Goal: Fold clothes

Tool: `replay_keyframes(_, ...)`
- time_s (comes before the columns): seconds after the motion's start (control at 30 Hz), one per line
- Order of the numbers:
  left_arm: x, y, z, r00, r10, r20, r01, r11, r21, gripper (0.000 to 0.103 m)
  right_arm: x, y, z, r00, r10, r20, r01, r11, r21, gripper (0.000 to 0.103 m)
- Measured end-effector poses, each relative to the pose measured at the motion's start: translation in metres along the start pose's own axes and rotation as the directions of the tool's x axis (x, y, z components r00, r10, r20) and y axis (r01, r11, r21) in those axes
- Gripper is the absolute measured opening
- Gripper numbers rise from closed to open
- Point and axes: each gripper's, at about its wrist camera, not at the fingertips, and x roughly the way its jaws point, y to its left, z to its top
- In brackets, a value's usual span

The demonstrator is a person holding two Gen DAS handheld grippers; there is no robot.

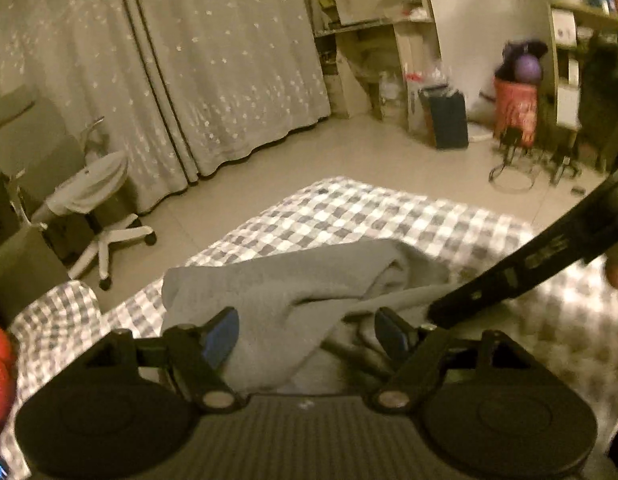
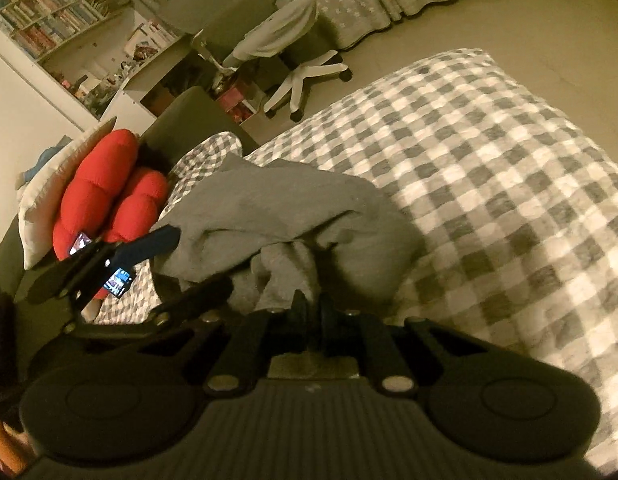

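A grey garment (image 1: pixel 293 280) lies bunched on a bed with a grey-and-white checked cover (image 1: pixel 349 216). My left gripper (image 1: pixel 307 330) is open, its blue-padded fingers on either side of the cloth's near edge. My right gripper (image 2: pixel 313 308) is shut on a fold of the grey garment (image 2: pixel 277 208), which rises in a heap in front of it. The right gripper's black body (image 1: pixel 529 264) crosses the right side of the left wrist view. The left gripper's blue-padded finger (image 2: pixel 149 246) shows at the left of the right wrist view, beside the heap.
Red cushions (image 2: pixel 105 184) and a white pillow (image 2: pixel 49 192) lie at the head of the bed. An office chair (image 1: pixel 89 200) stands on the tiled floor beside the bed, before grey curtains (image 1: pixel 189 60). Shelves (image 1: pixel 373 20), a dark bin (image 1: pixel 449 118) and a red stand (image 1: pixel 515 110) line the far wall.
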Motion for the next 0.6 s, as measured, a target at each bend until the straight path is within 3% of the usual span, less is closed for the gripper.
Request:
replay_keyframes(0.07,0.007,-0.002,0.002,1.000,0.028,-0.012,-0.028,0.999,0.029,0.076,-0.002,-0.004,0.000,1.000,0.001,0.001,-0.001,1.000,0.007,0.008)
replay_keyframes(0.2,0.023,0.004,0.004,0.995,0.093,-0.043,-0.094,0.996,-0.014,0.074,-0.006,-0.010,0.000,1.000,0.004,0.002,-0.004,1.000,0.017,0.008)
replay_keyframes(0.3,0.030,0.010,0.006,0.991,0.121,-0.062,-0.126,0.990,-0.068,0.061,-0.007,-0.011,-0.001,1.000,0.005,0.000,-0.005,1.000,0.021,0.008)
replay_keyframes(0.4,0.037,0.014,0.005,0.984,0.157,-0.087,-0.166,0.981,-0.104,0.036,-0.006,-0.010,-0.001,1.000,0.003,-0.004,-0.003,1.000,0.022,0.008)
replay_keyframes(0.47,0.043,0.020,0.003,0.981,0.161,-0.110,-0.176,0.974,-0.144,0.009,-0.005,-0.011,-0.001,1.000,0.000,-0.008,0.000,1.000,0.025,0.008)
replay_keyframes(0.6,0.044,0.036,0.003,0.975,0.188,-0.115,-0.211,0.947,-0.243,0.005,-0.005,-0.011,-0.001,1.000,-0.006,-0.009,0.006,1.000,0.028,0.008)
